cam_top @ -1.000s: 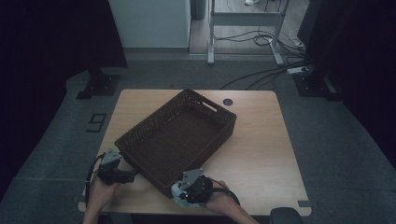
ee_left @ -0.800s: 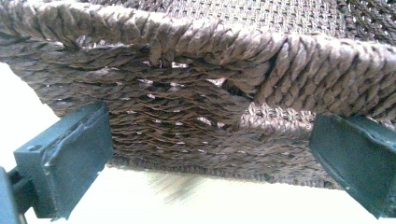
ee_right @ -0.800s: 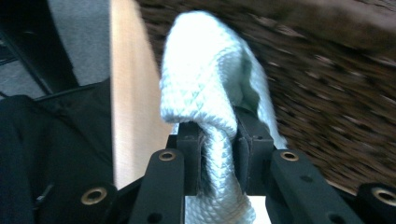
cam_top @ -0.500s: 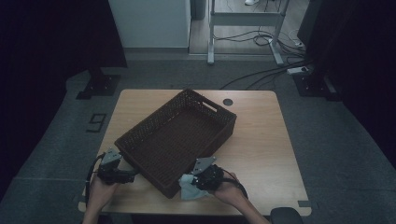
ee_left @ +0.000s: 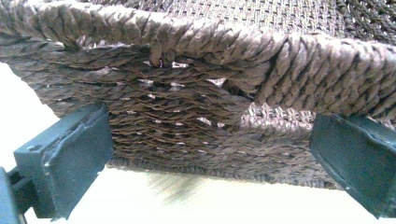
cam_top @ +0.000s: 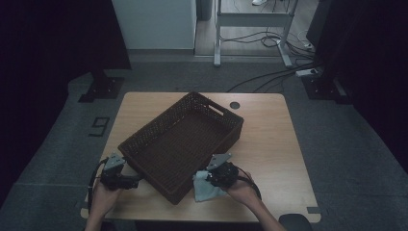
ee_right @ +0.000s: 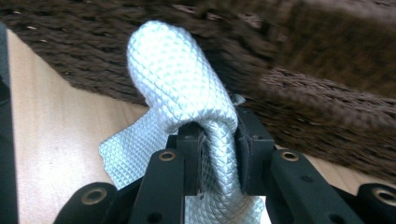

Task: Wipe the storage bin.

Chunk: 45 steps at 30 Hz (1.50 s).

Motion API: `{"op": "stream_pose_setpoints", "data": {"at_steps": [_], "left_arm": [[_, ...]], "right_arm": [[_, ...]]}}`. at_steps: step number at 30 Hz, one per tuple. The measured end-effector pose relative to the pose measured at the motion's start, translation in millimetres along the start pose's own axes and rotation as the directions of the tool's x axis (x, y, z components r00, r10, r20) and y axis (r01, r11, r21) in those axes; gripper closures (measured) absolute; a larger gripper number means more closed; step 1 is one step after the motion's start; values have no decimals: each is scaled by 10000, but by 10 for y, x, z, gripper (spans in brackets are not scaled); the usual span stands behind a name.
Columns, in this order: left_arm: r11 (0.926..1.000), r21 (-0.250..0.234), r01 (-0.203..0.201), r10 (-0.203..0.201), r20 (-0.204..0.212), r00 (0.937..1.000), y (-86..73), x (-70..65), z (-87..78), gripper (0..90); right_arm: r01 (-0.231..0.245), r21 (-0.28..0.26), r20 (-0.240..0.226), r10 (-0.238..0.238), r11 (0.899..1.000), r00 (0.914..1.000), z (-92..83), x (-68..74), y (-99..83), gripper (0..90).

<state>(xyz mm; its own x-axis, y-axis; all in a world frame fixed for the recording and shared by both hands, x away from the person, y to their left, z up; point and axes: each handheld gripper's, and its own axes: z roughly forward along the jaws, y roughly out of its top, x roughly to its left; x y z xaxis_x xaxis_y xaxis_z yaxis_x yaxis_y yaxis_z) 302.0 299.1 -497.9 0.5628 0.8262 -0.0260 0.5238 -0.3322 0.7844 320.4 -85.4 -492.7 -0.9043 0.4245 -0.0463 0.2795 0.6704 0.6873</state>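
A pale blue cloth (ee_right: 187, 93) is pinched in the right gripper (ee_right: 218, 149) just beside the woven basket (cam_top: 183, 144) on the tabletop (cam_top: 269, 139); the left gripper (ee_left: 210, 154) is held spread against the basket's near wall.

High view looks down; both tool views (close) share the basket (cam_top: 185, 144).

Right gripper (cam_top: 208, 179) and cloth (cam_top: 206, 191) farther right

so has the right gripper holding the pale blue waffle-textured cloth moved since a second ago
Yes. The right gripper, shut on the pale blue cloth, has shifted rightward along the near edge of the wooden table, away from the near corner of the dark brown wicker basket.
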Motion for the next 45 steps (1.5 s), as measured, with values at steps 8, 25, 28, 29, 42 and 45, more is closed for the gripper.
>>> {"op": "stream_pose_setpoints", "data": {"at_steps": [8,25,28,29,42,45], "left_arm": [[10000,1,31,-31,-33,10000,2,2,3,0],[9999,29,99,-99,-44,9999,6,8,8,0],[9999,32,106,-106,-38,9999,6,9,8,0],[9999,32,111,-110,-36,9999,6,9,8,0],[9999,48,127,-126,-25,9999,6,12,9,0],[9999,48,133,-133,-27,9999,6,11,9,0]], "right_arm": [[-449,14,329,448,9990,9985,-44,-154,-54,729],[-1097,-108,973,1102,9939,9891,-117,-430,-135,728],[-1201,-116,1037,1206,9927,9873,-128,-478,-146,728],[-1220,-120,1073,1226,9925,9866,-131,-493,-149,728],[-1865,-253,1652,1881,9821,9682,-189,-743,-235,728],[-2023,-244,1775,2034,9790,9629,-207,-798,-249,727]]}}
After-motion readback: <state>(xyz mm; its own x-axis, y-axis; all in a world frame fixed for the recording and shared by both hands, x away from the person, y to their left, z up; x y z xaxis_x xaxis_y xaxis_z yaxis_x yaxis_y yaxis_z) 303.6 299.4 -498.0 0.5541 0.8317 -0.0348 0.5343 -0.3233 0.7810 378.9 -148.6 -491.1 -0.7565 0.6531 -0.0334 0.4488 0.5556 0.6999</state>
